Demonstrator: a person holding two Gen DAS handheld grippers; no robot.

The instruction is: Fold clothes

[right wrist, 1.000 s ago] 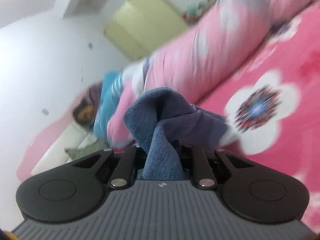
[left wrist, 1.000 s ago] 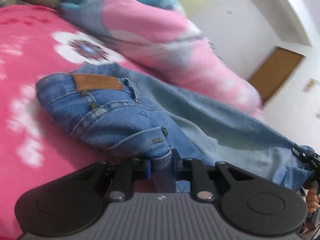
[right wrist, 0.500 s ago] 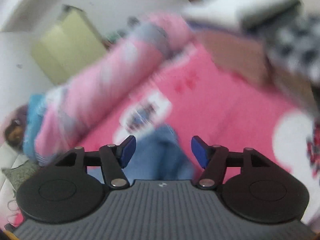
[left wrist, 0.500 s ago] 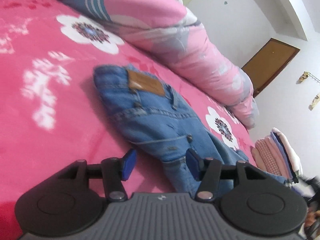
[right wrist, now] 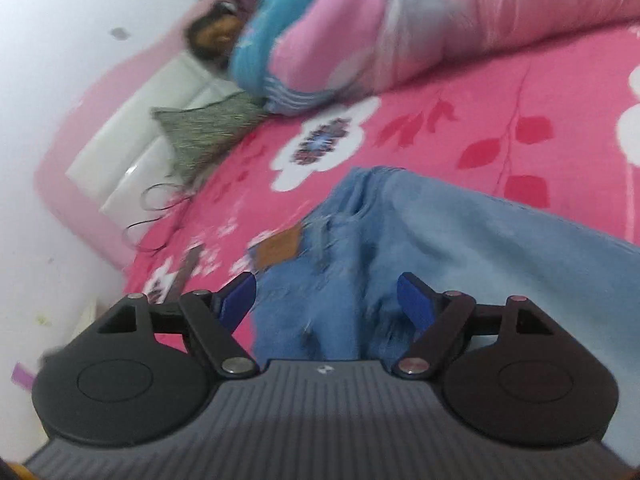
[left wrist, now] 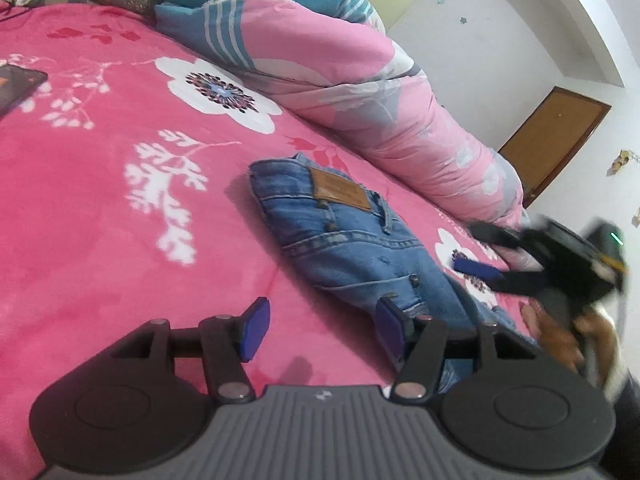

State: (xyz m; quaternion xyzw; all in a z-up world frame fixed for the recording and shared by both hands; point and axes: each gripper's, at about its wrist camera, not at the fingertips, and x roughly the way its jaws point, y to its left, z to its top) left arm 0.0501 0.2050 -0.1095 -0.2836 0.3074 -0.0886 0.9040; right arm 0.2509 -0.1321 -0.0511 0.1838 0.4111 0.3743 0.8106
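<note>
Blue jeans (left wrist: 344, 232) lie folded on the pink flowered bedspread (left wrist: 100, 208), brown waist patch up. My left gripper (left wrist: 320, 330) hovers at their near edge. Its jaws are opening, and only bedspread shows between them, with the right pad (left wrist: 390, 330) beside the denim. In the right wrist view the jeans (right wrist: 460, 240) fill the middle. My right gripper (right wrist: 326, 304) stands over them with its jaws opening; denim lies below the gap, and the pads do not press it. In the left wrist view the right gripper (left wrist: 484, 250) is a blur at the jeans' far right end.
A rolled pink and teal quilt (left wrist: 360, 92) runs along the bed's far side. A green patterned pillow (right wrist: 208, 128) and loose cables (right wrist: 156, 208) lie by the white headboard (right wrist: 132, 152). A dark flat device (left wrist: 16, 84) rests on the bed at left. A brown door (left wrist: 560, 136) stands beyond.
Both grippers let go of the denim and opened. The left one drew back from the jeans. The right one swung round fast and now looks down on the jeans.
</note>
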